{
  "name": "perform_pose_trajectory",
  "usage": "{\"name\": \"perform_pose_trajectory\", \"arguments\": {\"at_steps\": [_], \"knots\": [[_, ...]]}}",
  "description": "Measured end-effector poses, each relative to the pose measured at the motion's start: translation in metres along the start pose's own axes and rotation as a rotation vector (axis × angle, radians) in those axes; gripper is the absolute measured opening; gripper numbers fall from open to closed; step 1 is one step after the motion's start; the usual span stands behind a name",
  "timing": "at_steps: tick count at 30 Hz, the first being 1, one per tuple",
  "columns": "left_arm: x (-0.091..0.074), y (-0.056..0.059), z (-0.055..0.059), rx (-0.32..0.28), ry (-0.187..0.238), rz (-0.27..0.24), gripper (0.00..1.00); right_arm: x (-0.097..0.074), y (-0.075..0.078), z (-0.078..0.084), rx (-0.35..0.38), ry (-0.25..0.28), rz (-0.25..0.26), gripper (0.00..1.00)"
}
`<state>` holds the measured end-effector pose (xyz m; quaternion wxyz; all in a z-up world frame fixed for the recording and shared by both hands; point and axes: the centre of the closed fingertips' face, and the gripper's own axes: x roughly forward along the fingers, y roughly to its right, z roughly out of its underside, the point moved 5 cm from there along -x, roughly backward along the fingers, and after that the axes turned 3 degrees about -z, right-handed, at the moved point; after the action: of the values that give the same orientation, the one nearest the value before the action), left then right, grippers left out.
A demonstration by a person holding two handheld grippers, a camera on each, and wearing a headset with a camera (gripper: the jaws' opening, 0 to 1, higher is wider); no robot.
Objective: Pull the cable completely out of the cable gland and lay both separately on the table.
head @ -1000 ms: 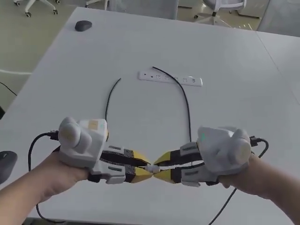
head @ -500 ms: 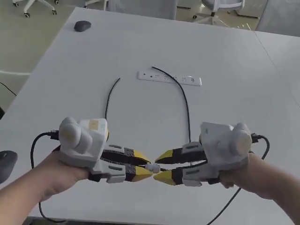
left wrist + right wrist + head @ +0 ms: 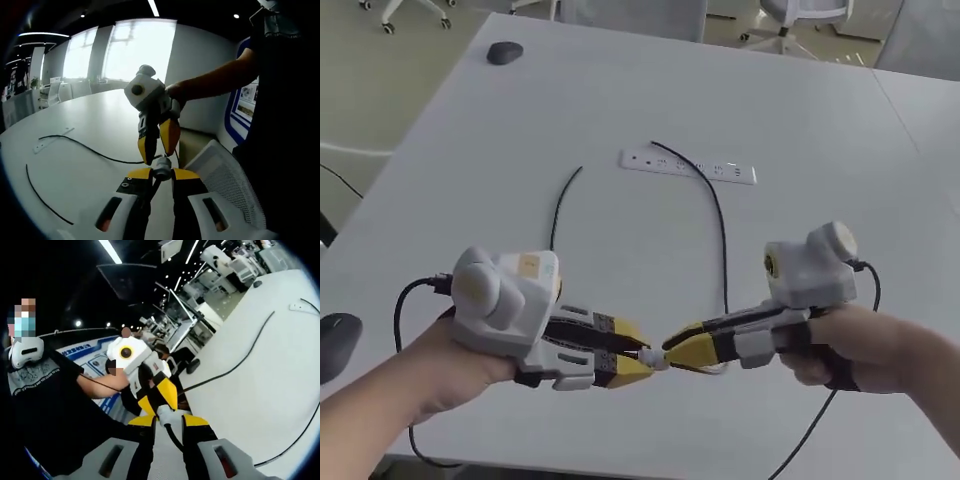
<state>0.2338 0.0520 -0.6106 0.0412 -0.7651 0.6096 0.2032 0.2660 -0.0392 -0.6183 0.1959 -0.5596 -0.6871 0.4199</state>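
White table (image 3: 620,100), power strip (image 3: 688,167) at the far side. Left gripper (image 3: 642,360) is clamped on the white cable gland (image 3: 656,361) over the near edge, and the black cable (image 3: 720,230) trails from it toward the strip. Right gripper (image 3: 672,352) meets the gland tip to tip; cannot tell whether it grips.

- Cable gland (image 3: 650,357): mostly buried between the yellow jaw tips, its shape unclear.
- Mouse (image 3: 334,345): cut off by the left edge.
- Power strip (image 3: 688,166): sockets too small to make out.
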Motion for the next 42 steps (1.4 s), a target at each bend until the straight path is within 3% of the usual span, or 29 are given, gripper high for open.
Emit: {"name": "perform_pose_trajectory", "arguments": {"at_steps": [3, 8, 11, 17, 21, 24, 28, 30, 32, 34, 38, 42], "knots": [[0.001, 0.0, -0.001, 0.004, 0.003, -0.001, 0.15, 0.001, -0.003, 0.0, 0.02, -0.002, -0.022, 0.17], [0.003, 0.001, -0.003, 0.011, -0.005, 0.0, 0.15, 0.007, -0.005, 0.008, 0.031, -0.055, -0.043, 0.17], [0.004, 0.0, -0.003, 0.01, -0.009, -0.001, 0.15, 0.006, -0.004, 0.012, 0.023, -0.07, -0.055, 0.09], [0.006, 0.0, -0.001, 0.007, -0.016, -0.001, 0.15, 0.006, -0.005, 0.011, -0.036, -0.072, -0.028, 0.08], [0.005, -0.003, -0.001, -0.002, -0.007, -0.005, 0.15, 0.008, -0.009, 0.008, -0.136, -0.072, 0.024, 0.08], [0.003, -0.004, 0.0, -0.012, -0.009, 0.002, 0.15, 0.011, -0.014, 0.009, -0.218, -0.102, 0.076, 0.08], [0.002, -0.004, 0.0, -0.036, -0.013, 0.006, 0.15, 0.017, -0.021, 0.009, -0.412, -0.183, 0.163, 0.07], [0.001, -0.005, 0.002, -0.052, -0.013, 0.002, 0.15, 0.017, -0.017, 0.008, -0.518, -0.217, 0.207, 0.07], [-0.001, -0.005, 0.002, -0.062, -0.01, 0.0, 0.15, 0.019, -0.02, 0.008, -0.568, -0.234, 0.242, 0.07], [-0.003, -0.007, 0.002, -0.097, 0.002, -0.007, 0.15, 0.02, -0.021, 0.006, -0.629, -0.236, 0.283, 0.07], [-0.009, -0.007, -0.002, -0.112, 0.02, -0.001, 0.15, 0.023, -0.029, 0.004, -0.743, -0.218, 0.34, 0.07], [-0.01, -0.005, -0.003, -0.129, 0.018, 0.002, 0.15, 0.026, -0.033, 0.005, -0.844, -0.246, 0.419, 0.07]]}}
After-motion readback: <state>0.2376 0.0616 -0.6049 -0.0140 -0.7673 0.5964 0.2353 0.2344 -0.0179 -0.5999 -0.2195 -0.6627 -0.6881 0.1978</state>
